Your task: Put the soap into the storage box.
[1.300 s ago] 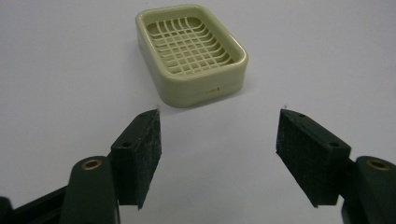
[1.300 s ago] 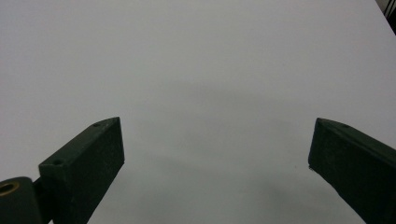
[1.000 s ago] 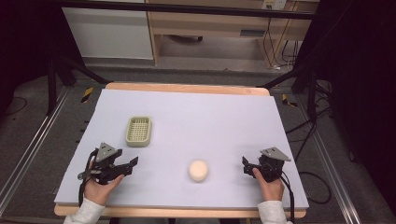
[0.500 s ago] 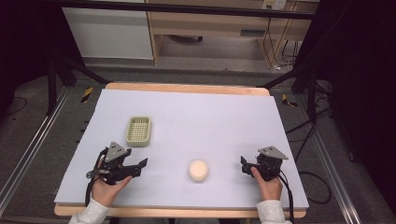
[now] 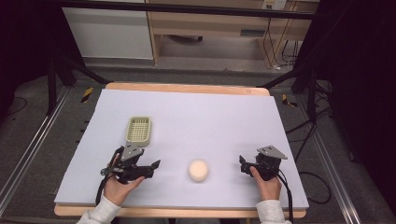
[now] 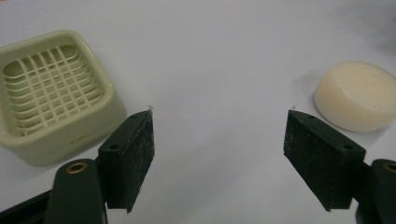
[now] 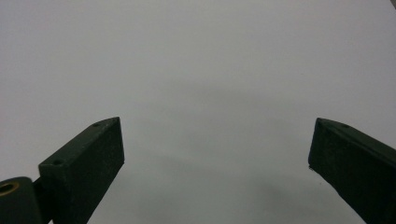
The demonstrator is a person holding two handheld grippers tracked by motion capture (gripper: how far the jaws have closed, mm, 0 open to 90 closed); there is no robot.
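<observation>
A bench (image 5: 233,116) with a pale lilac top and a wooden edge stands on a grey floor (image 5: 42,135). Metal rails (image 5: 28,154) run along both sides. Behind it stand a white cabinet (image 5: 107,32) and a wooden shelf unit (image 5: 210,23). Cables (image 5: 275,51) hang at the right, and the corners are dark.

We find no readable text, label, brand, number or sign anywhere here, neither on the things nor around them.
</observation>
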